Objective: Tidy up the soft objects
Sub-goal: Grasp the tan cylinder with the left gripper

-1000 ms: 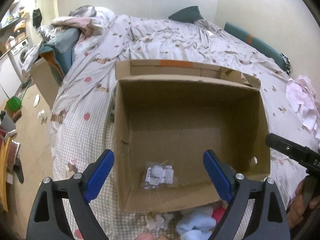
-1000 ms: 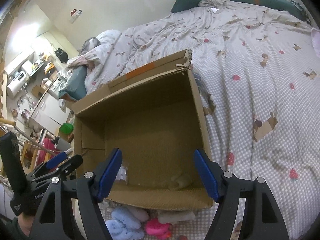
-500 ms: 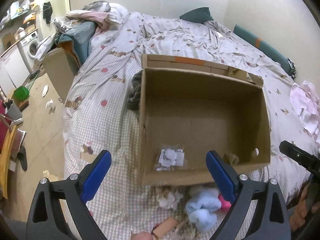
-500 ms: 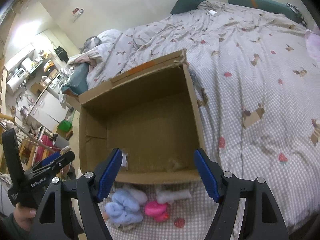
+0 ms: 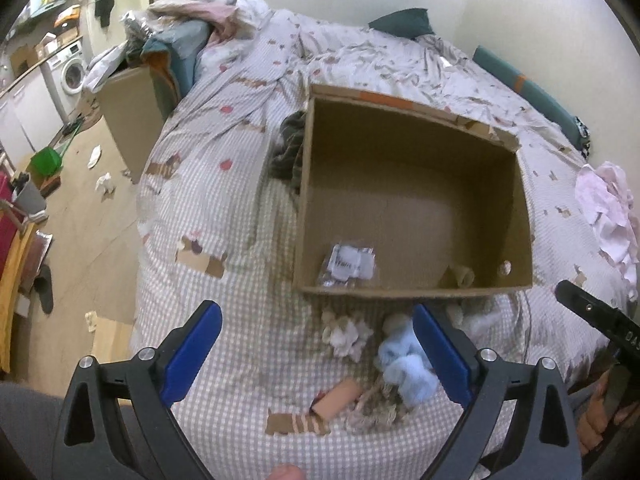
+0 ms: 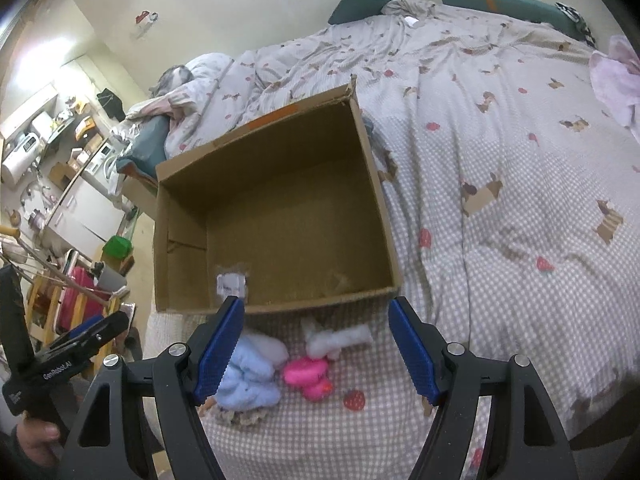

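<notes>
An open cardboard box [image 5: 416, 292] [image 6: 280, 306] stands on the bed, with a small plastic packet [image 5: 348, 262] [image 6: 231, 284] and a beige roll [image 5: 460, 276] on its floor. In front of its near wall lie soft items: a light blue one [image 5: 408, 368] [image 6: 250, 376], a white one [image 5: 346, 332] [image 6: 334, 338], a pink one [image 6: 308, 376], a tan roll [image 5: 338, 398] and a crumpled beige one [image 5: 376, 410]. My left gripper [image 5: 318, 354] hovers open above them, nothing between its fingers. My right gripper [image 6: 316, 350] is open above the pink and white items.
The checked bedspread [image 6: 500, 200] extends right of the box. Pink cloth [image 5: 608, 208] lies at the bed's right edge, dark cloth [image 5: 288, 148] beside the box's left wall. Piled bedding [image 5: 188, 28] and another box [image 5: 132, 112] stand at far left, above a cluttered floor [image 5: 76, 200].
Both grippers have drawn back from over the box toward the bed's near edge. The soft items in front of the box have come into full view.
</notes>
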Demonstrator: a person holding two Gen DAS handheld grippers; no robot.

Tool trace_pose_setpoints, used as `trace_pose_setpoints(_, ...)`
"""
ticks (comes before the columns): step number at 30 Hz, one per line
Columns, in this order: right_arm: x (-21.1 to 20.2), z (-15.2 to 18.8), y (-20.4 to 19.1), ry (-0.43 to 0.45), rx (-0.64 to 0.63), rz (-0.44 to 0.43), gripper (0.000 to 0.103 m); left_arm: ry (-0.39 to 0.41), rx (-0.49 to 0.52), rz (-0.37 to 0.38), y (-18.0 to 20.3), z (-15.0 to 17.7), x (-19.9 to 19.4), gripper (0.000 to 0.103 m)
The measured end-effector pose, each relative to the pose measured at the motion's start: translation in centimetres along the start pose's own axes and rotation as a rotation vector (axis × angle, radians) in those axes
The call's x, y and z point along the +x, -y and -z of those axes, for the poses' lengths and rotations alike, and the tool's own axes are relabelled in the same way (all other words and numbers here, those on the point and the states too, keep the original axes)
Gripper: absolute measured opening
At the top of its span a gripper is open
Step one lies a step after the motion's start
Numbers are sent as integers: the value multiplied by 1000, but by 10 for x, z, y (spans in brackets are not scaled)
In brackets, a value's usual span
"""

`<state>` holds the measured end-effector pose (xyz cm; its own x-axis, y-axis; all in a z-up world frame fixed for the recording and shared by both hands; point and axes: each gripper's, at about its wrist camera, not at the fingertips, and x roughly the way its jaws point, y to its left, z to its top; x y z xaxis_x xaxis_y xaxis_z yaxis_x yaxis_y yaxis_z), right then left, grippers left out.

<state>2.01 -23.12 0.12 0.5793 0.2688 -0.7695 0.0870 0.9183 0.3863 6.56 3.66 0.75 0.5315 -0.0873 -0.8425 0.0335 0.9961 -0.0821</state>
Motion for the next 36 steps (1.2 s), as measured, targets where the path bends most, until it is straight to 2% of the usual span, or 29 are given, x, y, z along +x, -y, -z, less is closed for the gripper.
trace_pose_setpoints(4, -2, 11, 0, -19, 30, -18, 79, -37, -36, -53, -10, 11, 5, 96)
trace_pose_setpoints(10, 0, 24, 3, -51, 23, 0, 79, -111, -67, -46, -20, 20, 22, 96)
trace_pose_setpoints(14, 7, 26, 10, -76, 37, 22, 79, -271, -109, 3, -27, 33, 57, 95)
trace_pose_setpoints(15, 9, 26, 11, -82, 43, 24, 79, -309, -117, 16, -27, 36, 65, 92)
trace_pose_setpoints(18, 15, 25, 11, -95, 46, 25, 79, -421, -127, 81, -21, 48, 87, 63)
trace_pose_setpoints(20, 18, 24, 9, -100, 46, 19, 79, -453, -118, 96, -15, 52, 95, 63)
trace_pose_setpoints(21, 19, 23, 8, -102, 45, 15, 79, -463, -113, 98, -12, 54, 99, 60)
trace_pose_setpoints(22, 20, 23, 7, -102, 43, 13, 79, -473, -111, 101, -10, 55, 102, 53)
trace_pose_setpoints(25, 21, 23, 3, -104, 35, 6, 79, -524, -101, 110, -4, 61, 115, 49)
trace_pose_setpoints(29, 24, 22, 2, -111, 37, -2, 79, -539, -106, 90, -1, 66, 126, 45)
trace_pose_setpoints(31, 25, 22, 3, -114, 40, -2, 79, -531, -104, 97, 0, 66, 127, 26)
trace_pose_setpoints(34, 26, 21, 3, -117, 43, -1, 79, -528, -97, 126, 7, 67, 129, 12)
trace_pose_setpoints(36, 27, 21, 3, -118, 43, 0, 79, -523, -88, 133, 9, 65, 127, 7)
